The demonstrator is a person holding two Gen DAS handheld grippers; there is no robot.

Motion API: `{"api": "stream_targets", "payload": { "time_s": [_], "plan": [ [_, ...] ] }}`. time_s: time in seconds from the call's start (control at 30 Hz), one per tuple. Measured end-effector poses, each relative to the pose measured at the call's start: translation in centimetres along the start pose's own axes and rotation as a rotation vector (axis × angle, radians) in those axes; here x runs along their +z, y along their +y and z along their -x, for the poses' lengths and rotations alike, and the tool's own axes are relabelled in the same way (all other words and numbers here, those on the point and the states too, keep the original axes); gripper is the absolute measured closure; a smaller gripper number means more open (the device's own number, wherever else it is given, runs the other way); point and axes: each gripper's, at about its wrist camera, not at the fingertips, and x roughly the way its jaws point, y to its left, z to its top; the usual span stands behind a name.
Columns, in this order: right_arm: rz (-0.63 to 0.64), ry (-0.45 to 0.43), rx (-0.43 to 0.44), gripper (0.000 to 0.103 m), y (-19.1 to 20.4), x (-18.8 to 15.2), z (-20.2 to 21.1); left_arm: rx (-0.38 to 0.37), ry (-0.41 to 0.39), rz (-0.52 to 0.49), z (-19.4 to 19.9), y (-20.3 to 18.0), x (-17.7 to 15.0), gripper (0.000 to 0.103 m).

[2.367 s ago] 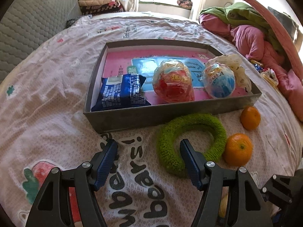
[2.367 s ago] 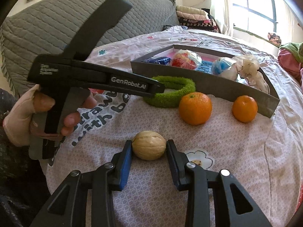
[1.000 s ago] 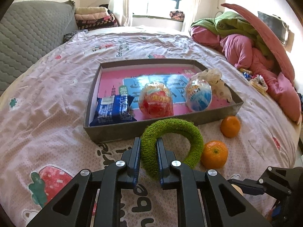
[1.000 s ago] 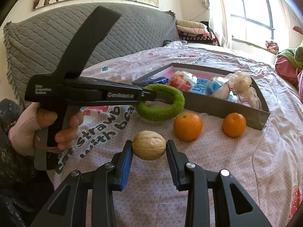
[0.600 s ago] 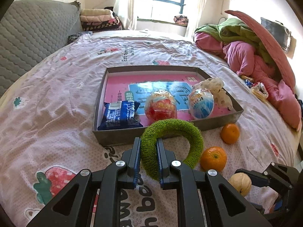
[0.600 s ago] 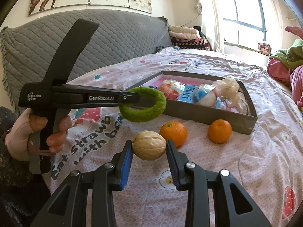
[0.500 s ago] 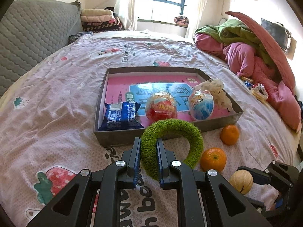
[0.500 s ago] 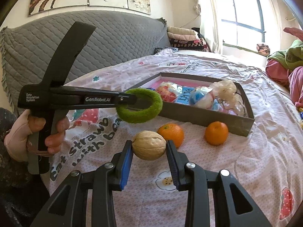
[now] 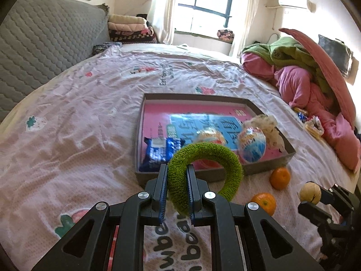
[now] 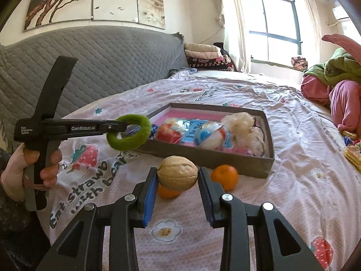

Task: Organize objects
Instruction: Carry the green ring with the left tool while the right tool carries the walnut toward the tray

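Note:
My left gripper (image 9: 176, 189) is shut on a fuzzy green ring (image 9: 209, 155) and holds it in the air just short of the near wall of a grey tray (image 9: 268, 167). The ring also shows in the right wrist view (image 10: 129, 135), left of the tray (image 10: 214, 158). My right gripper (image 10: 177, 192) is shut on a walnut (image 10: 177, 176), held above the bed in front of the tray. The tray holds a blue snack packet (image 9: 160, 151), a red-wrapped ball (image 10: 169, 133), a blue-wrapped ball (image 9: 251, 144) and a crumpled white bag (image 10: 243, 128).
Two oranges (image 9: 279, 178) (image 9: 264, 203) lie on the pink bedsheet in front of the tray's right end. A grey quilted headboard (image 10: 101, 61) stands at the left. A pile of pink and green bedding (image 9: 304, 74) lies at the right.
Both grippers have risen higher above the bed and moved toward the tray, the left carrying the green ring, the right carrying the walnut.

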Motion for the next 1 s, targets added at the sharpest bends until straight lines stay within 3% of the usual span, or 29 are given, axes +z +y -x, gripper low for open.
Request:
{"api": "stream_targets", "payload": {
  "time_s": [0.27,0.57,1.0],
  "plan": [
    [0.004,-0.027,-0.029,0.067,-1.4,1.4,-0.1,0.008,-0.01,0.042,-0.5,1.3,1.1,0.088],
    [0.013,-0.037,-0.065,0.067,-3.1,2.7,-0.6,0.014,-0.021,0.01,-1.8,0.7,2.2,0.088],
    [0.017,-0.03,-0.09,0.067,-4.9,4.0,-2.2,0.003,0.024,0.058,-3.6,1.8,3.2,0.088]
  ]
}}
